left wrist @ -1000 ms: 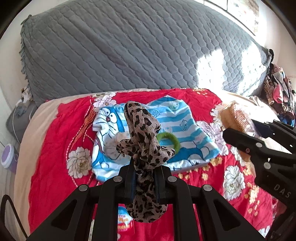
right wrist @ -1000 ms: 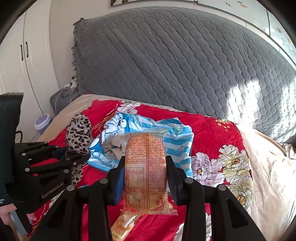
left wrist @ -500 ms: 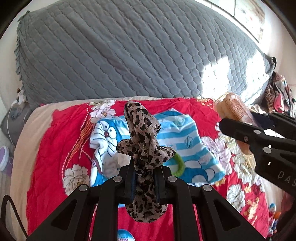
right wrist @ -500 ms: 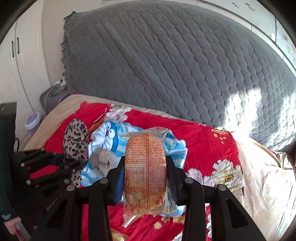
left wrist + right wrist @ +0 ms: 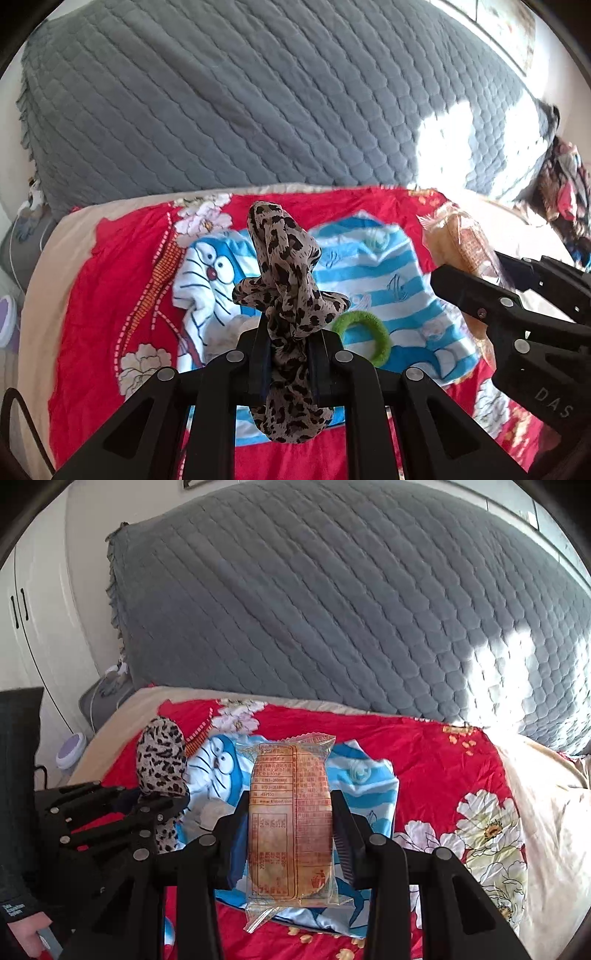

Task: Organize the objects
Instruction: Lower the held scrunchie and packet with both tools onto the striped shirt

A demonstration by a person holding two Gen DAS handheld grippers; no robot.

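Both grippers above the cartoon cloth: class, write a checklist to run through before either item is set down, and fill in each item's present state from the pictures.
1. Left gripper shut on the leopard-print scrunchie: ok, fabric pinched between the pads.
2. Right gripper shut on the packaged snack: ok, jaws press both long sides of the wrapper.
3. The two grippers apart from each other: ok, a gap shows in both views.
4. Blue striped cartoon cloth lies spread on the red floral sheet: ok.
5. Free spot on the cloth: not ok in part, a green hair tie already lies there.
6. Snack wrapper undamaged: cannot tell.
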